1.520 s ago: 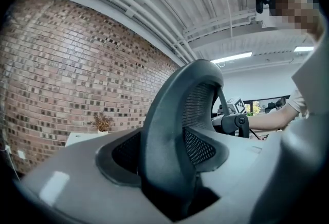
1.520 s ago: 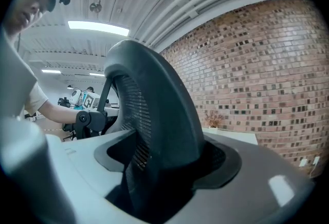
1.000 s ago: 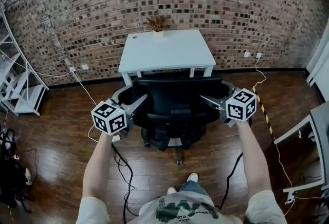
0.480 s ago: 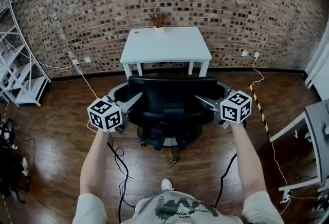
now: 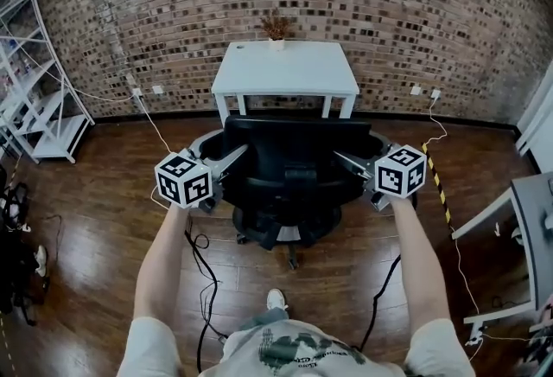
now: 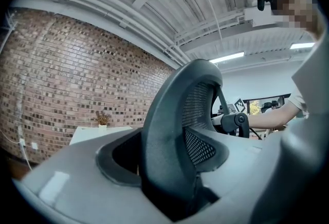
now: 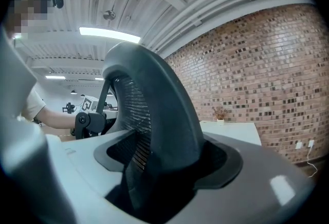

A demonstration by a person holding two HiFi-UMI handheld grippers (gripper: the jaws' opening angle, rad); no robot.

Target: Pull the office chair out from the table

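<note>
Dragged farther from table (image 5: 302, 77), office chair (image 5: 289, 150), dried plant (image 5: 276, 23) in pot (image 5: 277, 44)

- Left gripper (image 5: 232, 161), left of the office chair (image 5: 289, 168): grey tapered jaws; white marker cube (image 5: 183, 180) printed with black squares.
- Right gripper (image 5: 350, 163), right of the chair: same build, with a matching cube (image 5: 400, 170).
- Cables: black, one below each gripper, left cable (image 5: 200, 280) and right cable (image 5: 380, 306).
- Clothing, on the near side of the chair: pale short-sleeved T-shirt (image 5: 289, 354) with dark green print; grey-blue trousers (image 5: 259, 321); white shoe (image 5: 275, 299).
</note>
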